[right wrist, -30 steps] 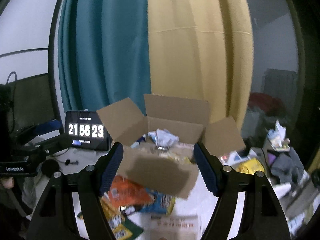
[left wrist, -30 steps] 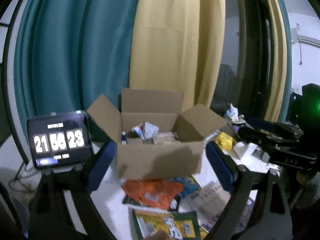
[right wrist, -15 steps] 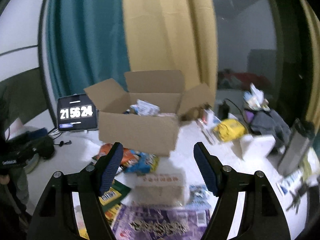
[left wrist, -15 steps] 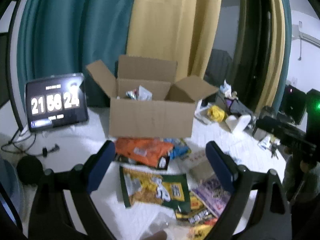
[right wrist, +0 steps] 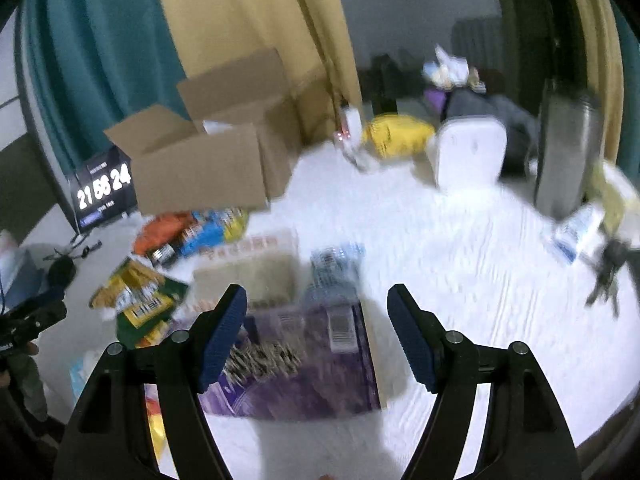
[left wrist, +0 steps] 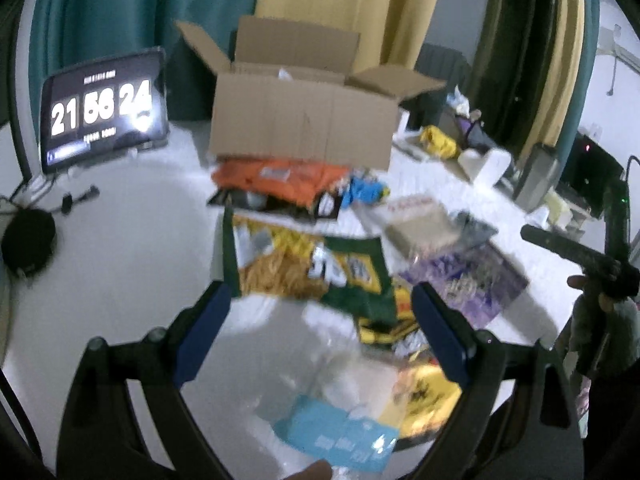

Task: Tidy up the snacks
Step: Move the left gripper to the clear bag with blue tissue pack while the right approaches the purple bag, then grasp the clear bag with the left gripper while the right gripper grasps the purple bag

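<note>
Both claws are spread wide with nothing in them. The left gripper (left wrist: 320, 320) hangs over the near end of the snack pile, right above a clear wrapper with a light blue label (left wrist: 340, 436) and a yellow packet (left wrist: 424, 404). The right gripper (right wrist: 318, 320) sits over the purple bag (right wrist: 292, 368), which lies flat on the white table (right wrist: 460, 260).

A bit further out there's the green-and-yellow chip bag (left wrist: 304, 264), then a beige packet (right wrist: 248, 276) and a small blue-grey one (right wrist: 336, 264) next to it. Past those, an orange bag (left wrist: 280, 180) and a blue bag (left wrist: 364, 190) are jammed up against the front of the cardboard box (left wrist: 300, 128), which is open at the far side of the table with a few things already in it. Clock tablet (left wrist: 100, 108) is off to its left.

What I'd worry about: everything overlaps. The chip bag lies partly on the packets under it, so a pinch there could drag two at once or slide the whole pile. The flat purple bag gives the fingers little to bite, so they could just skate off the foil. And the two grippers are working close together, so they could bump.
</note>
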A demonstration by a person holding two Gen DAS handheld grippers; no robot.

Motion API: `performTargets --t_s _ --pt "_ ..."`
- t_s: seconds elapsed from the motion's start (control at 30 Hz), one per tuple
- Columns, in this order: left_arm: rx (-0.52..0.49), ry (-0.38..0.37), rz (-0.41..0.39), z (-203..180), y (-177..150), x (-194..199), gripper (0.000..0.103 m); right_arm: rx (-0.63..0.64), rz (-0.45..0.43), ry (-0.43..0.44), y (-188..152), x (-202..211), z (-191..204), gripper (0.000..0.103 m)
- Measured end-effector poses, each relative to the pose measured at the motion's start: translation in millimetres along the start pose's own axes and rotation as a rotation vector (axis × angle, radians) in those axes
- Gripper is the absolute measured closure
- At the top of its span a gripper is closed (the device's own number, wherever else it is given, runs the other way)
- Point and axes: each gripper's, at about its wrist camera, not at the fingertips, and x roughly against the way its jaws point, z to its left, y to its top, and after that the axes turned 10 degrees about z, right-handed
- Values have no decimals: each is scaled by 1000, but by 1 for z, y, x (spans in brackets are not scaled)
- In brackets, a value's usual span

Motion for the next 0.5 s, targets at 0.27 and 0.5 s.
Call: performTargets --t_s 0.27,0.5 --pt "-44 -73 83 -6 -31 -8 10 -9 90 31 -25 -38 -4 21" --pt "-84 -28 157 -10 -46 -30 10 27 105 -23 -23 -44 14 20"
